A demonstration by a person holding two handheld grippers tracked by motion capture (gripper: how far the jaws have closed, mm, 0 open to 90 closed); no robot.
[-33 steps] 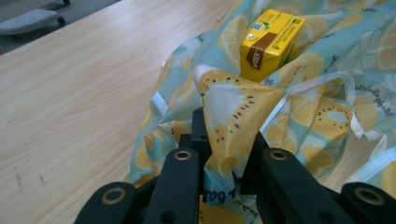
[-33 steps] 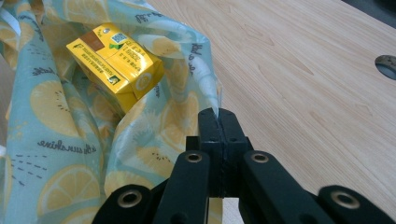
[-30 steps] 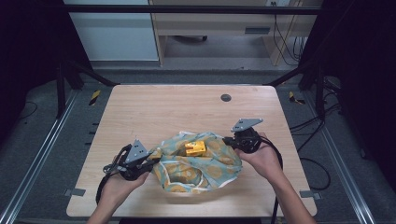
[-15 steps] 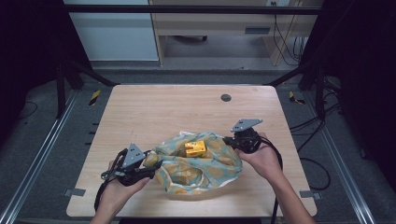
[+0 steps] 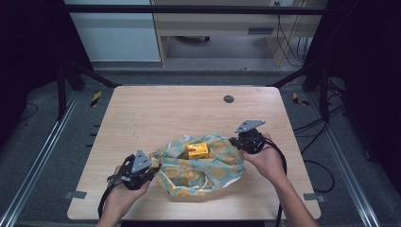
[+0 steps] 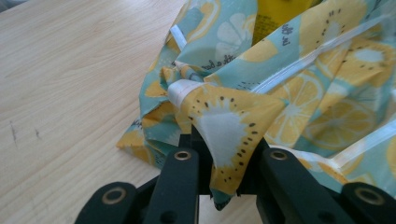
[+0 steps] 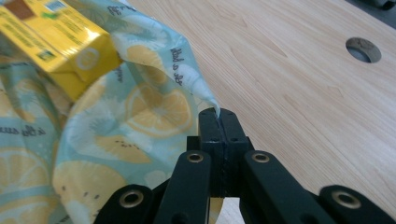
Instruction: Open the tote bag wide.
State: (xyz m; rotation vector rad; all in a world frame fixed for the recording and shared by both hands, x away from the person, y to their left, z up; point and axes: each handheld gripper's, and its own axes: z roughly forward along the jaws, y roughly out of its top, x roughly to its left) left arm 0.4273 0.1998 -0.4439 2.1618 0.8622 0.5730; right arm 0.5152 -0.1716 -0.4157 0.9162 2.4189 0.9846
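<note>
Both grippers clamped on opposite corners of fruit-print bag, left freshly closed; yellow carton lying between, nearer right.

Thin teal-and-yellow fruit-print cloth bag, soft, matt, creased; yellow cardboard carton, smooth, slight sheen; light wood-grain table, smooth, matt; black plastic gripper jaws, matt.

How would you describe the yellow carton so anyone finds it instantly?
Start at the wooden table and find the crumpled fruit-print cloth near its front edge. The yellow carton sits on the cloth's far side, the one boxy, solid-coloured thing among soft patterned folds.
</note>
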